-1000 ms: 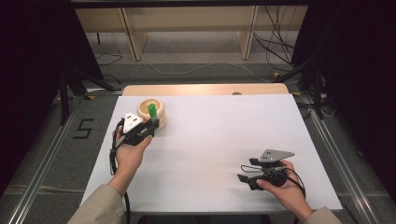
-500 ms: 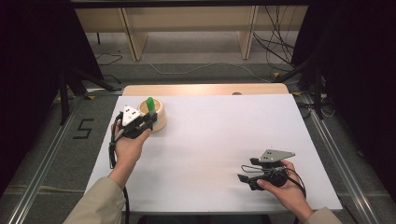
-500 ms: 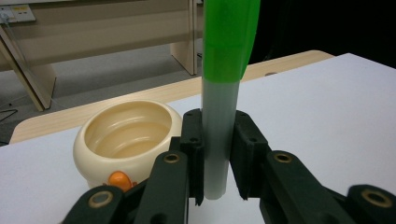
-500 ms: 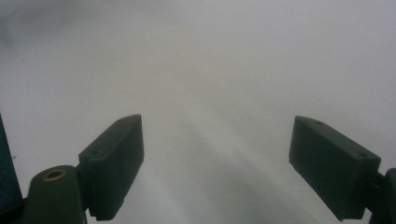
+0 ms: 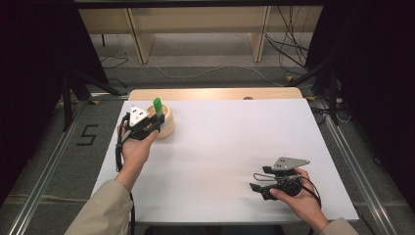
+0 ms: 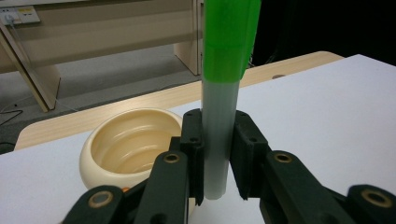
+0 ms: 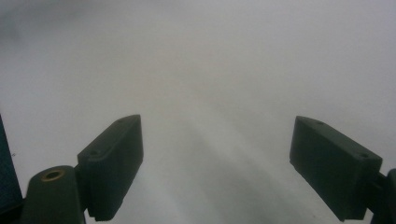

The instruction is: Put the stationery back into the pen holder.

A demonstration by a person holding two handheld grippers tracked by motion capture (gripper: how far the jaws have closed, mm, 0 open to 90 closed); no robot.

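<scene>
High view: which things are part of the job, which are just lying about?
In the job:
left claw, shut on the green-capped tube
cream bowl

Lying about:
right claw, open over the white tabletop
floor cables

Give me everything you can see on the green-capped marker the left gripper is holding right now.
The green-capped marker is a straight stick with a pale, translucent-looking plastic barrel and a bright green cap at its upper end. It stands roughly upright, clamped on the lower barrel between the black jaws of the left gripper, cap upward. Its lower end is off the white table. It sits beside the cream round bowl; in the high view it rises at the bowl's near rim.
</scene>
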